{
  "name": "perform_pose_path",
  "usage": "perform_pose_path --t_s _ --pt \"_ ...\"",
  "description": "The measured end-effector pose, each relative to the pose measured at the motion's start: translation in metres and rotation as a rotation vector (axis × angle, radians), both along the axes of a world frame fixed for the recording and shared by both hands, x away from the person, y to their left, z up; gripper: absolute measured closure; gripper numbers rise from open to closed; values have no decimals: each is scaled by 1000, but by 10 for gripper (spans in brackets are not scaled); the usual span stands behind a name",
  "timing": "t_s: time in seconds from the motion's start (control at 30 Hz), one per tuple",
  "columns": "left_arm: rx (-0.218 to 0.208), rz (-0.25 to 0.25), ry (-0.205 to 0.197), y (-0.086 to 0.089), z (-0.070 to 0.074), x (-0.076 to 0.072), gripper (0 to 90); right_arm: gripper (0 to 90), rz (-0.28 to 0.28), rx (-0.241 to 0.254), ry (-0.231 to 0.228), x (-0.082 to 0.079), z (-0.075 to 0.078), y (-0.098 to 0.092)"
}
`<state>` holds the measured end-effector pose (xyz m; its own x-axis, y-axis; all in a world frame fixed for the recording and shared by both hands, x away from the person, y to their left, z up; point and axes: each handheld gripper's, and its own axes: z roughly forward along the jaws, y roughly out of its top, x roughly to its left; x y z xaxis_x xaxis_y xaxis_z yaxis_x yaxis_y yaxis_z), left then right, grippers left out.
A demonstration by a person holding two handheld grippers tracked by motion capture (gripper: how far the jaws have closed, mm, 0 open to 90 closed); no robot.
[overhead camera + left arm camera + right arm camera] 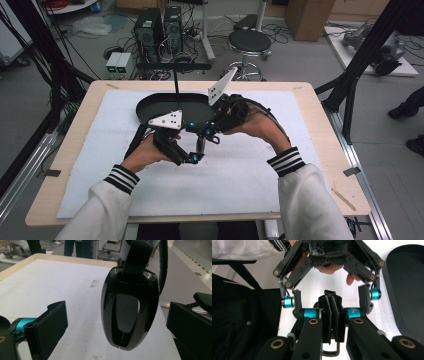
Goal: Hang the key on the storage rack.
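Right tool pressed together on a thin dark strap-like piece; in the right gripper view its jaws meet tight around the piece, a metal loop showing below them. Left tool spread wide, jaws well apart in the left gripper view, nothing between them touching either jaw. A glossy black oval object hangs from a black strap in the gap between the left jaws, clear of the white mat below; what it is exactly, cannot tell. In the right gripper view the left tool faces the right one head-on, its open jaws flanking the pinched piece on both sides.

Both tools meet over the middle of the tabletop, above the white mat. Black oval tray lies just behind them, toward the far edge, partly hidden by the grey plates. Left hand and right hand grip the handles, striped cuffs near the front edge.
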<state>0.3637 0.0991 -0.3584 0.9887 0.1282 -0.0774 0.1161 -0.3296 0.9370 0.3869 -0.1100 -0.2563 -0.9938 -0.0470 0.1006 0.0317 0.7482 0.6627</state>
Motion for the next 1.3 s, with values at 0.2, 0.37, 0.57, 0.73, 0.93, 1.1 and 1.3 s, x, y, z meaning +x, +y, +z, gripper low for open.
perform_pose_path --t_s 0.2,0.37,0.57,0.73,0.93,1.1,1.3 --pt "1 -24 -11 -1 0 -2 176 876 12 11 4 0 1 1" --pt "-17 -43 -20 0 2 -3 273 877 23 21 5 0 1 1" --pt "-15 -55 -34 2 3 -3 338 876 35 37 3 -1 2 1" --pt "-17 -50 -53 1 3 -5 423 876 36 39 5 -1 2 0" --pt "-3 -30 -70 1 4 -7 490 876 35 31 5 0 2 -1" --pt "20 -15 -62 2 5 -8 493 876 36 36 9 1 0 -2" --pt "51 1 -51 4 5 -8 495 874 41 24 8 2 -4 0"
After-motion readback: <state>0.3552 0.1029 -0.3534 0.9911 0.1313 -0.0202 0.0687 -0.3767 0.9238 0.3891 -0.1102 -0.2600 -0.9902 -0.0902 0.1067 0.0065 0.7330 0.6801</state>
